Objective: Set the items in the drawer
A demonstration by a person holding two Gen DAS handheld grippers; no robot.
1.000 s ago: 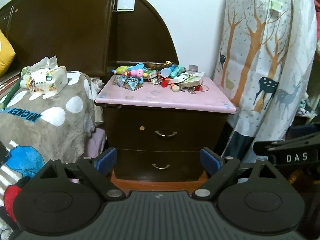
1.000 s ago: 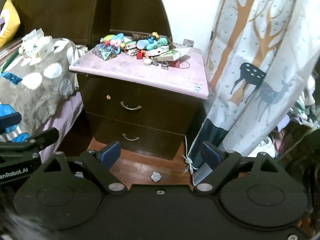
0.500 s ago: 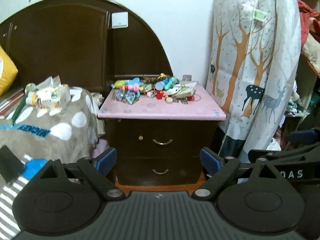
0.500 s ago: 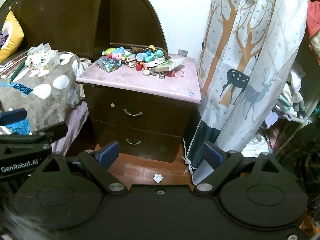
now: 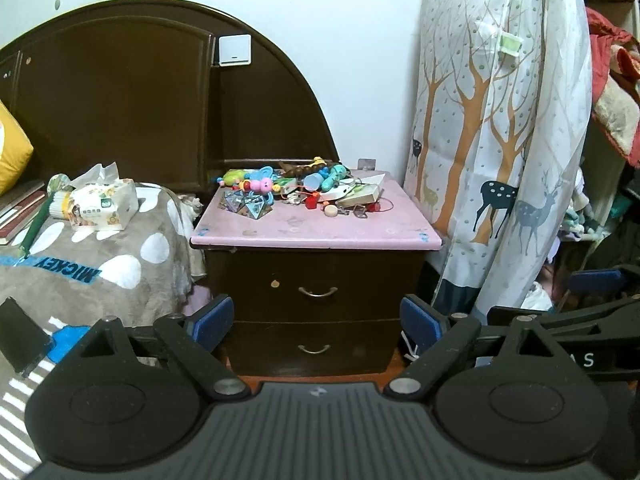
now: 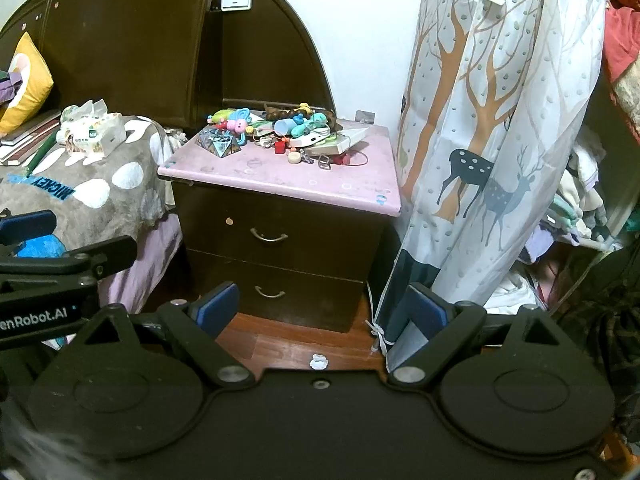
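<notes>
A dark wooden nightstand has a pink top (image 5: 316, 232) (image 6: 280, 176) and two shut drawers. The upper drawer handle (image 5: 317, 291) (image 6: 269, 235) and the lower drawer handle (image 5: 314, 349) (image 6: 269, 293) are curved metal. A heap of small toys and trinkets (image 5: 304, 188) (image 6: 280, 130) lies at the back of the top. My left gripper (image 5: 316, 322) is open and empty, some way in front of the drawers. My right gripper (image 6: 322, 312) is open and empty, further right, above the floor.
A bed with a grey spotted blanket (image 5: 92, 248) and a tissue pack (image 5: 102, 206) is on the left. A deer-print curtain (image 5: 496, 140) hangs right of the nightstand. A white scrap (image 6: 319, 361) lies on the wooden floor. Piled clothes (image 6: 580, 200) are at far right.
Both grippers have drawn back and risen: the nightstand looks smaller and more of the wall and headboard shows. Both stayed open.
</notes>
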